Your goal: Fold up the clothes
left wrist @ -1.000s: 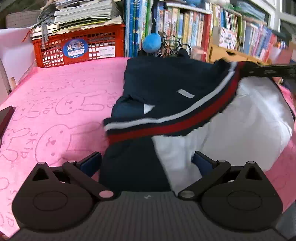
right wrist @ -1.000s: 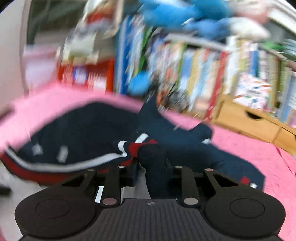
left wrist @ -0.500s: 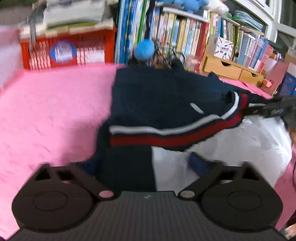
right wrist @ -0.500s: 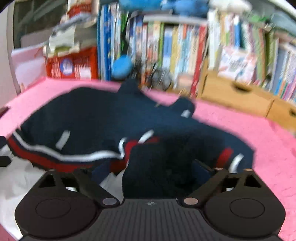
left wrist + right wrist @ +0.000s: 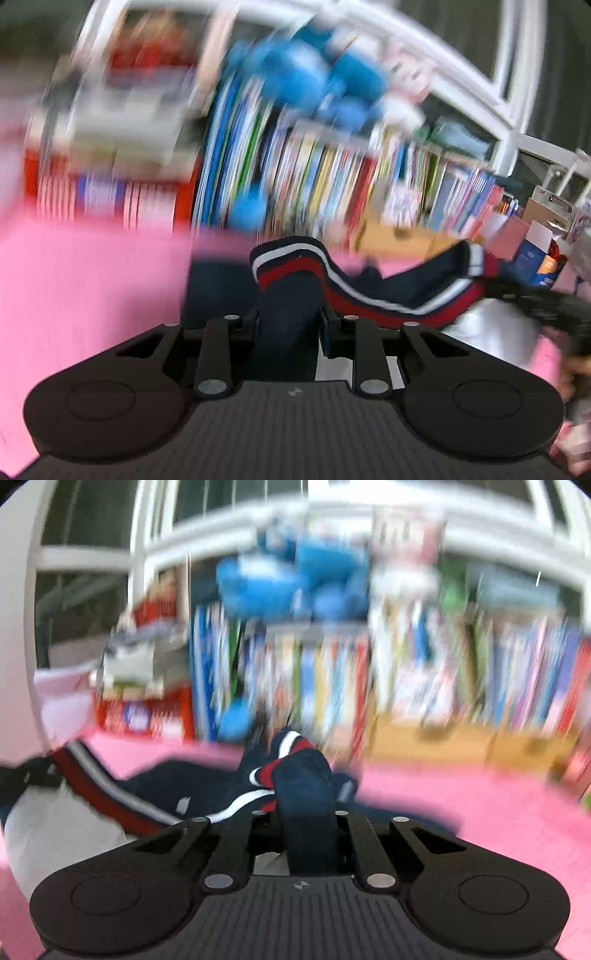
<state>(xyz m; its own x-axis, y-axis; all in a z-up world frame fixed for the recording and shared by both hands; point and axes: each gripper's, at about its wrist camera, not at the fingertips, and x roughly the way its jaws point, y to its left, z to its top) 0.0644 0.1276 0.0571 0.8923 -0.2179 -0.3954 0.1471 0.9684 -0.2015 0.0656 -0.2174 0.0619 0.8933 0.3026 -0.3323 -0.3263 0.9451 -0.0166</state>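
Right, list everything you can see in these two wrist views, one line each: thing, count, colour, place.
Knit garment with striped hem: one, navy with red and white bands, lifted over the cover, stretched between both grippers.
White cloth: one, white, under the hem.
Soft pink cover: one, pink, spread over the work surface.
Plastic crate: one, red, back left.
Row of books: many, mixed colours, blurred, along the back.
Plush toys: blurred, blue, above the books.
Wooden drawer unit: one, tan, below the books.
Left gripper: one, black, closing on the hem.
Right gripper: one, black, shut on the hem.
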